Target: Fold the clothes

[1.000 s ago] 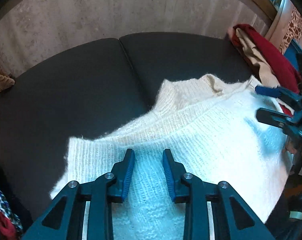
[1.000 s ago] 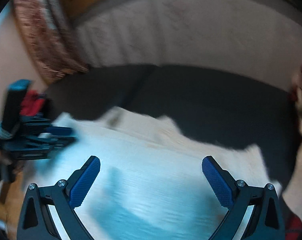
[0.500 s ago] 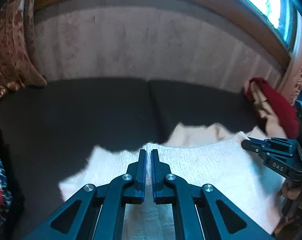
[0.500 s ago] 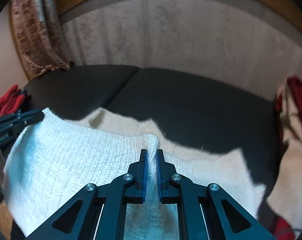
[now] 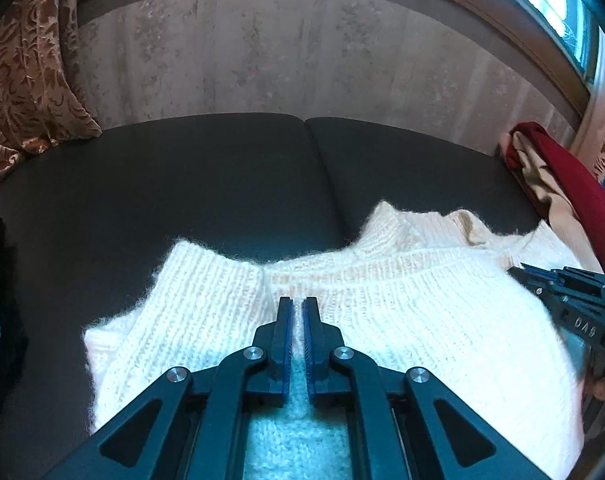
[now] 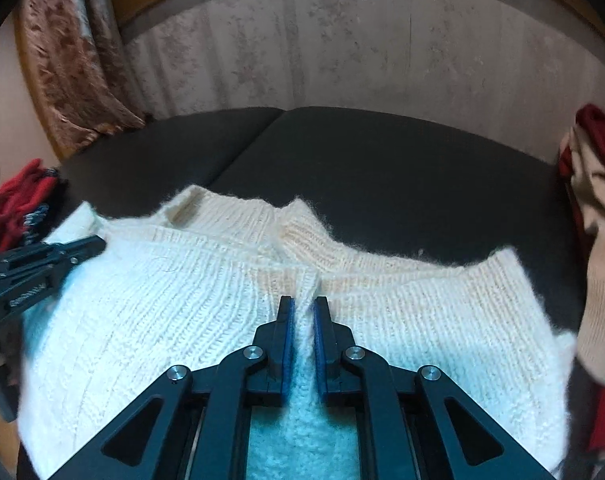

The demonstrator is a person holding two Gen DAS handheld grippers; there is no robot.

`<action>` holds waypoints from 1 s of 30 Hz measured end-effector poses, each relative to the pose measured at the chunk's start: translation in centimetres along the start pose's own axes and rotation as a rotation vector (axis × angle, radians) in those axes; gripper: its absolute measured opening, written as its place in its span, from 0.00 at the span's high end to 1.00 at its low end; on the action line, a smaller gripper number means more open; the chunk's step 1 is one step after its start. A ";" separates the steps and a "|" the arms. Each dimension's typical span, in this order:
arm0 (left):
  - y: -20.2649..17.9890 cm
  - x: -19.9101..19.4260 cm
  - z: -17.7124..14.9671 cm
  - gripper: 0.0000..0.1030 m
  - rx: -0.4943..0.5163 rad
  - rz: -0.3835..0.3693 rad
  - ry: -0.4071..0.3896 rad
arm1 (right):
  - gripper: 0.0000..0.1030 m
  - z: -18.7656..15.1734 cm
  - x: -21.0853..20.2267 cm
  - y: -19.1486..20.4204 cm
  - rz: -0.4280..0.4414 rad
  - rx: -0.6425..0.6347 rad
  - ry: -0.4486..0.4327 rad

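While both pairs of fingers pinch the sweater (image 5: pixel 442 320) on the sofa (image 5: pixel 182 200), left gripper (image 5: pixel 296 304) and right gripper (image 6: pixel 303 304) each clamp a knit ridge. I judge it soft, stretchy and light, so I'd grip near its edges.

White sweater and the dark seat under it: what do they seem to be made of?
The white sweater looks like chunky knitted yarn, wool or acrylic: ribbed stitch rows and a fuzzy halo along its edges. The dark seat looks like smooth matte leather or vinyl, with a soft sheen and one seam; which of the two, I cannot tell.
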State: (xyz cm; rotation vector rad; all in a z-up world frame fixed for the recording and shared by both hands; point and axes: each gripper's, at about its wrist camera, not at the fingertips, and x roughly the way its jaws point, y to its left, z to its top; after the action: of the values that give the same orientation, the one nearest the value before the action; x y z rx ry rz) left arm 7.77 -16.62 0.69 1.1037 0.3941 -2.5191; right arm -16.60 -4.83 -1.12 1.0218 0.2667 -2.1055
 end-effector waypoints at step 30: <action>15.1 -3.3 -3.8 0.44 -0.371 -0.448 0.125 | 0.78 -0.2 -0.2 -1.2 0.134 0.124 -0.025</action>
State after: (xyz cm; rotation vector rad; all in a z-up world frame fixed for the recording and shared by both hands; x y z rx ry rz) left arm 18.81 -27.93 -0.96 1.1175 1.2083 -2.5849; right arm -17.27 -3.76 -1.29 1.0544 0.0539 -2.0323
